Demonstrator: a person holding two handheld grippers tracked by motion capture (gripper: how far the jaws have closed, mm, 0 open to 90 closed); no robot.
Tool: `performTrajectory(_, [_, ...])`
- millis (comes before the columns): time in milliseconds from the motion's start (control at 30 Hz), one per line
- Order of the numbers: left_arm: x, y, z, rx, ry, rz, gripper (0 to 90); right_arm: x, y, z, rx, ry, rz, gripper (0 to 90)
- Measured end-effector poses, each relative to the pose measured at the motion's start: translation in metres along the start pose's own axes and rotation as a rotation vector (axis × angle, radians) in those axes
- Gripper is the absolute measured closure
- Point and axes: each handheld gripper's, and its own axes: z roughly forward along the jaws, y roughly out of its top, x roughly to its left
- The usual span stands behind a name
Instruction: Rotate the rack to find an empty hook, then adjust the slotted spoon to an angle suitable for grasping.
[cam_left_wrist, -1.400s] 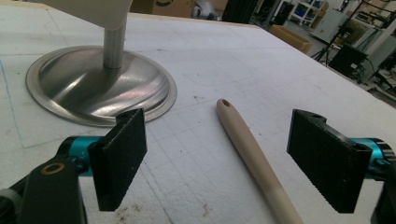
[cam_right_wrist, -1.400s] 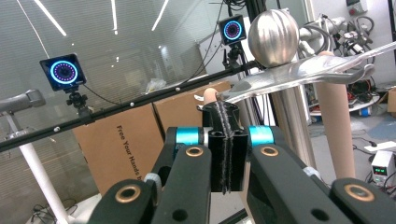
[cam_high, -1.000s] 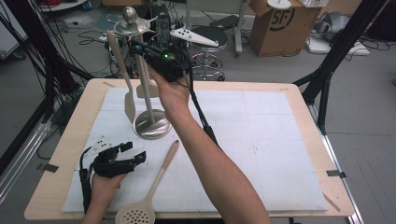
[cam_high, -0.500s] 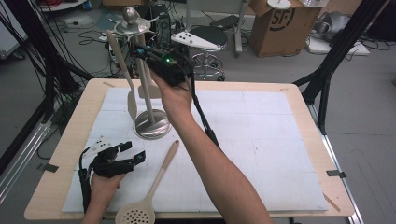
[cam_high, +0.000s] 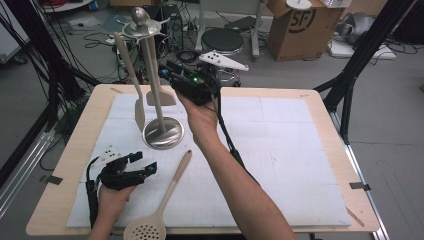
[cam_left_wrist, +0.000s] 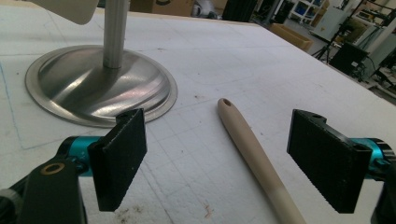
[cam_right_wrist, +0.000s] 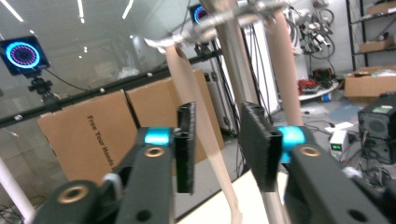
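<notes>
Left edge of the table: left gripper (cam_high: 131, 167) low over the white mat (cam_high: 280, 150), jaws spread wide with nothing between the pads. In its own view the slotted spoon's handle (cam_left_wrist: 254, 156) lies flat on the mat between the open jaws, touching neither. The spoon (cam_high: 159, 210) runs diagonally, perforated bowl near the table's front edge, hanging hole at the far tip. Looks like pale wood or bamboo: light, stiff, smooth and rounded, so likely to roll or twist in a pinch. Best hold, I judge, across the mid-handle, pads square to it, not out at the thin tip.

Centre-left: steel utensil stand (cam_high: 163, 132), broad domed base resting on the mat, upright pole, hook ring at the top. Base looks heavy enough to stay put; polished, slippery. Two pale utensils hang from it: a narrow spatula (cam_high: 131, 80) on the left, a wider turner (cam_high: 161, 96) behind the pole.

Just right of the stand: right gripper (cam_high: 176, 79) raised beside the pole. Its jaws have just been opening and stand partly apart, clamping nothing; in its own view a hanging handle (cam_right_wrist: 201, 112) shows in the gap beyond the pads, seemingly untouched. Hanging pieces swing freely, so any nudge would set them rocking.
</notes>
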Motion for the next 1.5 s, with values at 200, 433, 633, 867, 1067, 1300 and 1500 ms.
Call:
performTrajectory(200, [0.000, 0.000, 0.000, -0.004, -0.001, -0.002, 20.5, -0.006, -0.007, -0.009, -0.003, -0.017, 0.008, 53.2])
performTrajectory(433, [0.001, 0.001, 0.002, -0.001, 0.000, 0.002, 20.5, -0.007, -0.012, -0.014, 0.015, -0.038, -0.012, 47.9])
performTrajectory(633, [0.001, 0.001, 0.002, -0.004, 0.000, -0.002, 20.4, -0.012, -0.023, -0.018, 0.037, -0.046, 0.008, 39.0])
performTrajectory(867, [0.000, 0.001, 0.002, -0.005, -0.001, -0.002, 20.3, -0.017, -0.037, -0.025, 0.090, -0.049, -0.006, 34.5])
performTrajectory(1067, [-0.001, 0.001, 0.003, -0.001, -0.003, 0.004, 20.3, -0.023, -0.050, -0.036, 0.123, -0.048, 0.021, 35.7])
performTrajectory(1300, [-0.002, 0.001, 0.003, 0.000, -0.005, -0.003, 20.2, -0.031, -0.068, -0.046, 0.164, -0.052, 0.052, 35.9])
performTrajectory(1500, [-0.001, 0.001, 0.003, -0.004, -0.003, -0.003, 20.2, -0.031, -0.085, -0.053, 0.205, -0.045, 0.067, 35.8])
